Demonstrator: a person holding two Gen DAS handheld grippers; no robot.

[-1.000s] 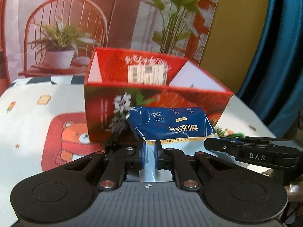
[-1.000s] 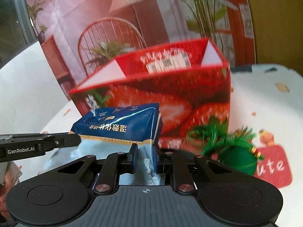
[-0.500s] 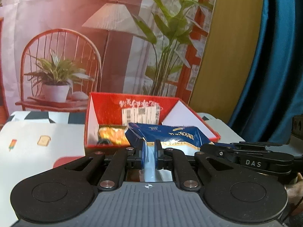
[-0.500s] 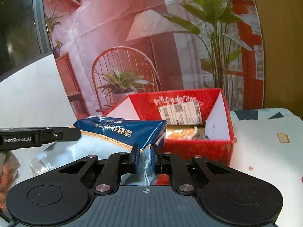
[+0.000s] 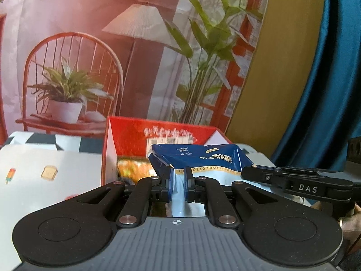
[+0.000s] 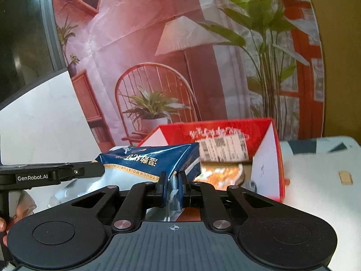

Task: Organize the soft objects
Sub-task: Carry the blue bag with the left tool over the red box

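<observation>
A blue tissue pack [image 5: 200, 159] hangs between both grippers, above the open red strawberry box [image 5: 126, 133]. My left gripper [image 5: 177, 186] is shut on its pale lower edge. My right gripper [image 6: 172, 188] is shut on the same pack [image 6: 153, 161] from the other side. The box [image 6: 273, 158] holds an orange packet [image 6: 220, 174], also seen in the left wrist view [image 5: 133, 168]. The right gripper's arm [image 5: 295, 184] shows in the left wrist view, the left gripper's arm [image 6: 49, 172] in the right wrist view.
The box stands on a white tablecloth [image 5: 45, 176] with small cartoon prints. A printed backdrop [image 5: 112, 56] with chair, lamp and plants stands close behind it. A blue curtain [image 5: 334, 90] hangs at the right.
Both grippers have lifted the blue pack from in front of the box to above its rim and moved it forward over the opening. The box's inside has come into view.
</observation>
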